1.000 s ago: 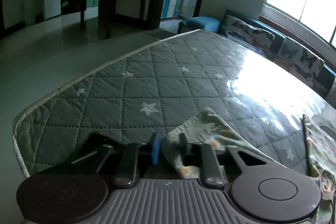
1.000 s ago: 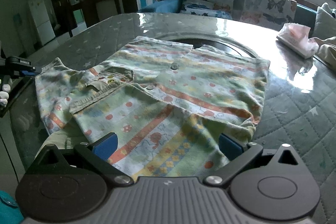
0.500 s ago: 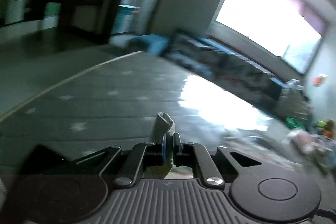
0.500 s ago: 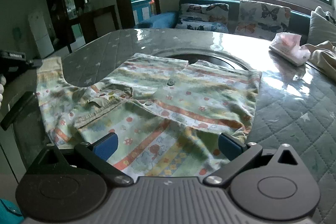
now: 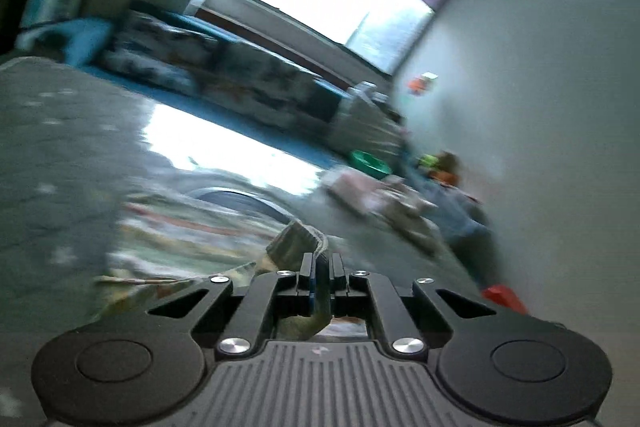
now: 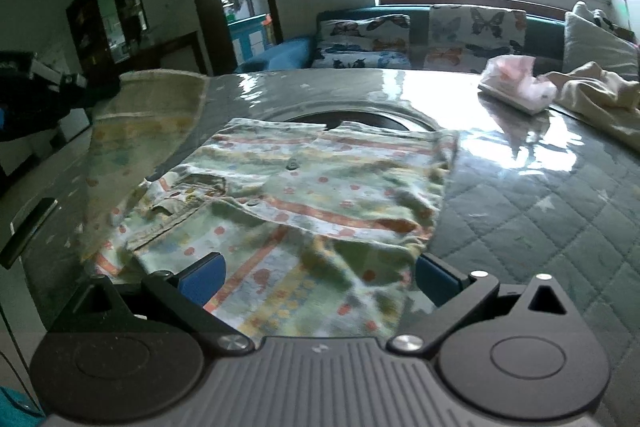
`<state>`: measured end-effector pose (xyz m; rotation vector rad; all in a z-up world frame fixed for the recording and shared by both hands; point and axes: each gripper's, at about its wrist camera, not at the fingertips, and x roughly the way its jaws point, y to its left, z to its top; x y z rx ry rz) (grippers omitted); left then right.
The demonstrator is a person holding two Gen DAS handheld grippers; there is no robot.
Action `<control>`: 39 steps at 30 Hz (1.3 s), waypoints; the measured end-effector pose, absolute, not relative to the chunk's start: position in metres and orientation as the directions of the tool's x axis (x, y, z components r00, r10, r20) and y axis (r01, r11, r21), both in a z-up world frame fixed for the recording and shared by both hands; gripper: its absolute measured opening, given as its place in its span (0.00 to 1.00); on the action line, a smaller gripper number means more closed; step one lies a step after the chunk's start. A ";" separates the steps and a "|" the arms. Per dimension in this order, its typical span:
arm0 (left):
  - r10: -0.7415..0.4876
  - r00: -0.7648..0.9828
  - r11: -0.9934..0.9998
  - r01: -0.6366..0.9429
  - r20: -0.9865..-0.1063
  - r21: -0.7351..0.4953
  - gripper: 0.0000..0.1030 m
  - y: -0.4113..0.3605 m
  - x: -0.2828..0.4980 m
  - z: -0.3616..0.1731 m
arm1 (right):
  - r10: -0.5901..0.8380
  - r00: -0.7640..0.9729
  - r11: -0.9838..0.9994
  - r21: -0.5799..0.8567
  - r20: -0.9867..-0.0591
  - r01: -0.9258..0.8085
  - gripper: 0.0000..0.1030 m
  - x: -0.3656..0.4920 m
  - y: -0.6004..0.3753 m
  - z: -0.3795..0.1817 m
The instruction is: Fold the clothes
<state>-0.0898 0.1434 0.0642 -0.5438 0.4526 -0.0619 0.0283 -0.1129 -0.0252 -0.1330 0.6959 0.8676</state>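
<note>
A small patterned shirt [image 6: 320, 187] with stripes and dots lies spread on the quilted grey table [image 6: 560, 219]. Its left sleeve [image 6: 136, 147] is lifted off the table and hangs stretched in the air. My left gripper [image 5: 320, 267] is shut on the sleeve's cuff [image 5: 296, 243], which pokes up between the pads; that view is blurred. In the right wrist view the left gripper [image 6: 60, 87] shows at the left edge, at the sleeve's raised end. My right gripper [image 6: 316, 271] hovers open over the shirt's near hem with nothing between its fingers.
A pink tissue pack [image 6: 516, 83] and a beige garment [image 6: 592, 95] lie at the table's far right. A dark round inset [image 6: 352, 119] sits behind the shirt. A butterfly-print sofa [image 6: 440, 39] stands under the window beyond the table.
My left gripper closed on the sleeve cuff, lifted it and swung round toward the window side, pulling the sleeve up off the table. The right gripper shifted slightly and stays open.
</note>
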 end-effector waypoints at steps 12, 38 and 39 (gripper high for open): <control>-0.320 0.815 0.871 0.054 -0.482 -0.488 0.28 0.110 -0.083 0.039 | 0.644 0.471 0.691 0.194 -0.603 -0.696 0.94 0.036 -0.133 -0.020; 0.080 0.725 0.874 -0.381 -0.684 -0.302 0.03 0.214 -0.118 -0.021 | 0.673 0.271 0.560 0.235 -0.688 -0.795 0.54 0.029 -0.078 -0.038; 0.097 0.718 0.877 -0.390 -0.690 -0.282 0.03 0.214 -0.119 -0.022 | 0.675 0.269 0.552 0.229 -0.687 -0.802 0.54 0.027 -0.077 -0.037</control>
